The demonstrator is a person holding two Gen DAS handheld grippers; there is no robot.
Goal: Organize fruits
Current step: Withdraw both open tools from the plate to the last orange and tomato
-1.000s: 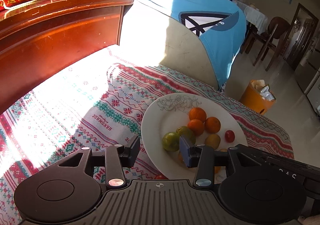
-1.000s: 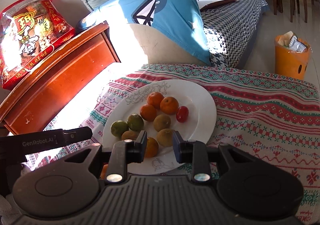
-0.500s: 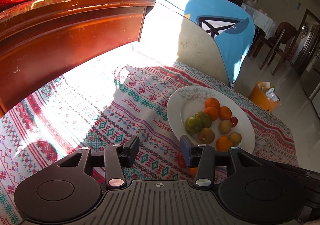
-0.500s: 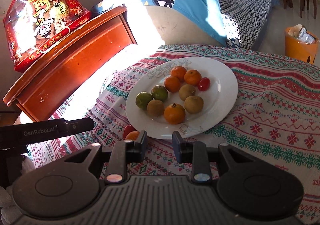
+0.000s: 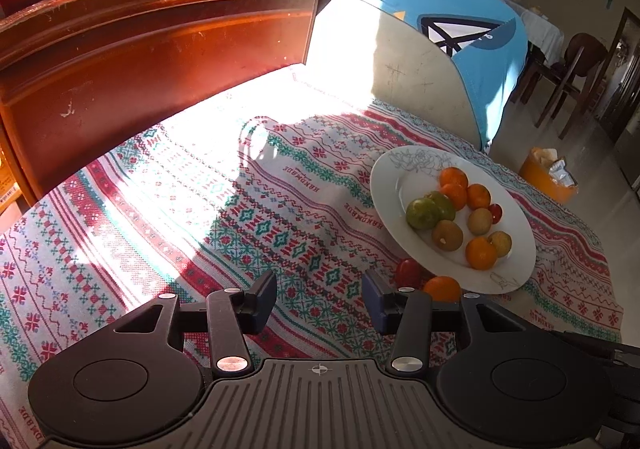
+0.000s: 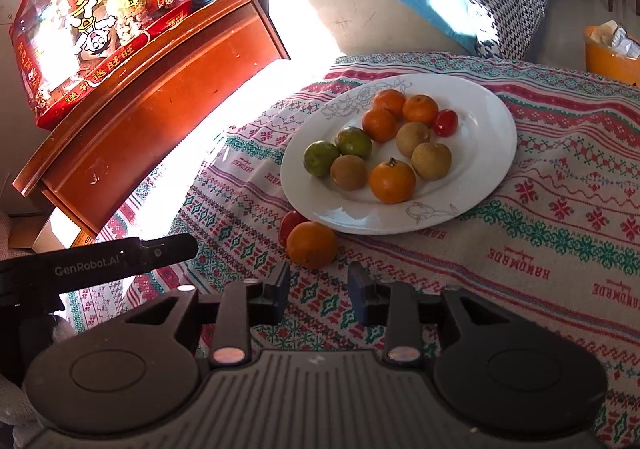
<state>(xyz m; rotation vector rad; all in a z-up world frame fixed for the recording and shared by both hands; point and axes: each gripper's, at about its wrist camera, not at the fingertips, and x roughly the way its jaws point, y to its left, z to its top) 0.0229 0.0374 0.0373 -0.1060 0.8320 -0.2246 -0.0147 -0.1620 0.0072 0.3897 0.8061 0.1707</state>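
Note:
A white plate (image 6: 488, 153) on the patterned cloth holds several oranges, two green citrus, brown fruits and a cherry tomato; it also shows in the left wrist view (image 5: 384, 185). A loose orange (image 6: 311, 244) and a red tomato (image 6: 289, 224) lie on the cloth beside the plate's near rim, also in the left wrist view, orange (image 5: 442, 288), tomato (image 5: 408, 272). My right gripper (image 6: 319, 292) is open and empty, just short of the loose orange. My left gripper (image 5: 319, 298) is open and empty, left of the plate.
A wooden cabinet (image 6: 152, 117) with a red snack bag (image 6: 88, 29) stands at the left. A blue cushion (image 5: 460, 37) and sofa lie behind the table. An orange bin (image 5: 548, 177) stands on the floor beyond the table's edge.
Both grippers have pulled back and away from the plate. The loose orange and tomato beside the plate's rim have come into view.

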